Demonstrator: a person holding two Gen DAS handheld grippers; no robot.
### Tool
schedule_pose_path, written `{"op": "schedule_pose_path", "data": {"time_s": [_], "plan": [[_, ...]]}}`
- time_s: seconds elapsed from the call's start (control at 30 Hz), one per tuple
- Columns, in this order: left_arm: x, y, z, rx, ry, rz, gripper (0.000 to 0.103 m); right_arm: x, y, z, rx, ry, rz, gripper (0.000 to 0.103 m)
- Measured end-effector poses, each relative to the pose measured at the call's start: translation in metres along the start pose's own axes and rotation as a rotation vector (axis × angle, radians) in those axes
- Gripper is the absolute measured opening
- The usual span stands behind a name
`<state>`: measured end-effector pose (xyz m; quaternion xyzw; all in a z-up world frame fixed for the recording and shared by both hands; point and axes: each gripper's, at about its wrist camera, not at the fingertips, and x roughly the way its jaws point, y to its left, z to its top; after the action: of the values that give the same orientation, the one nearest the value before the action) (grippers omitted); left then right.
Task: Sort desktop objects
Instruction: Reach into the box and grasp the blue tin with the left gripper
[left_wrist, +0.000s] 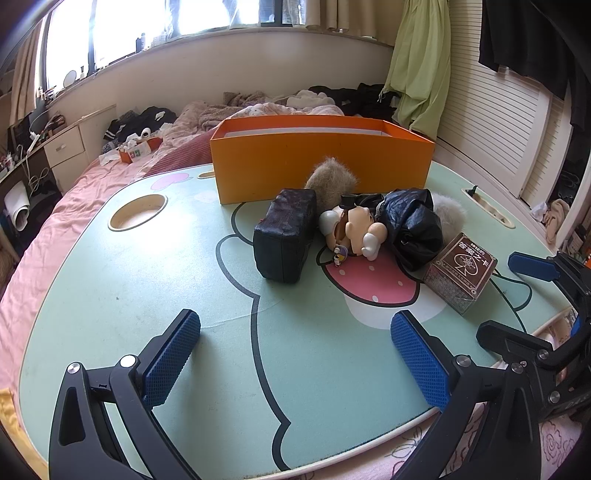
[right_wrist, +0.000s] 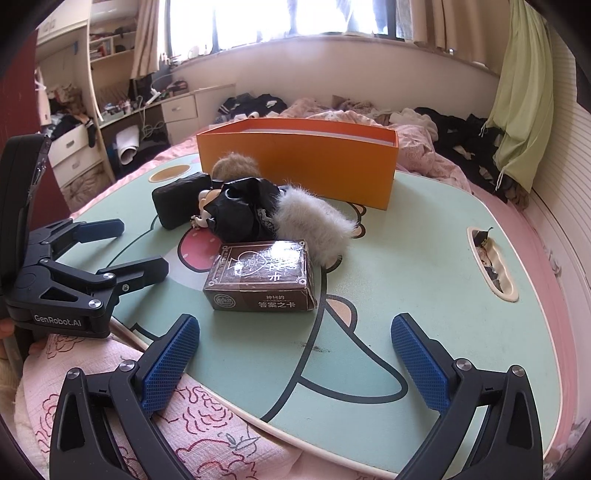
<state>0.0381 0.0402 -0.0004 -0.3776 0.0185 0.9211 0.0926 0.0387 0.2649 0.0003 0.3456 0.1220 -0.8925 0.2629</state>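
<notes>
Your left hand-held gripper (left_wrist: 295, 354) is spread wide, holding nothing; your right hand-held gripper (right_wrist: 295, 360) likewise; both hover over the near edge of the surface (left_wrist: 147, 280). In front of the orange box (left_wrist: 321, 162) sit the black pouch (left_wrist: 284, 236), doll (left_wrist: 351, 232), black bag (left_wrist: 410, 221), two fur pieces; the brown card box (right_wrist: 260, 275) lies nearest you.

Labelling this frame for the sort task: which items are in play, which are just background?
In play: orange box, brown card box, black pouch, toy figurine, black plastic bag, grey fur piece, brown fur piece.

Background: lap table, pink bedding, green curtain, desk drawers.
</notes>
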Motion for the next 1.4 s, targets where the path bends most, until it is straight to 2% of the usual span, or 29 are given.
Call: {"op": "schedule_pose_path", "data": {"time_s": [0.3,0.43,0.57,0.7,0.8,0.83,0.93,1.03,1.13,1.3,1.4], "plan": [[-0.002,0.001,0.001,-0.013,0.001,0.002,0.103,0.000,0.000,0.000,0.000,-0.001,0.001,0.103],[-0.016,0.005,0.012,-0.044,-0.060,-0.027,0.103,0.000,0.000,0.000,-0.002,0.000,0.000,0.103],[-0.033,0.005,0.049,-0.039,-0.103,-0.098,0.099,0.000,0.000,0.000,0.000,-0.001,0.001,0.103],[-0.032,0.000,0.117,-0.029,-0.081,-0.151,0.090,-0.001,0.002,0.001,0.000,-0.004,0.001,0.103],[-0.002,-0.014,0.171,-0.022,-0.003,-0.171,0.090,-0.003,0.001,0.005,0.000,-0.006,0.001,0.103],[0.021,-0.022,0.191,-0.016,0.052,-0.160,0.090,-0.003,0.000,0.006,0.000,-0.007,0.001,0.103],[0.083,-0.041,0.220,0.003,0.199,-0.107,0.087,-0.004,0.000,0.006,-0.001,-0.009,0.002,0.103],[0.146,-0.054,0.231,0.013,0.370,-0.063,0.075,-0.005,0.000,0.007,0.001,-0.015,0.003,0.103],[0.185,-0.064,0.225,0.000,0.503,-0.126,0.075,-0.005,-0.001,0.007,0.001,-0.019,0.005,0.103],[0.204,-0.068,0.219,-0.028,0.513,-0.096,0.075,-0.006,0.000,0.005,0.003,-0.026,0.008,0.103],[0.213,-0.067,0.212,-0.081,0.556,-0.143,0.074,-0.006,0.000,0.005,0.007,-0.026,0.010,0.103]]}}
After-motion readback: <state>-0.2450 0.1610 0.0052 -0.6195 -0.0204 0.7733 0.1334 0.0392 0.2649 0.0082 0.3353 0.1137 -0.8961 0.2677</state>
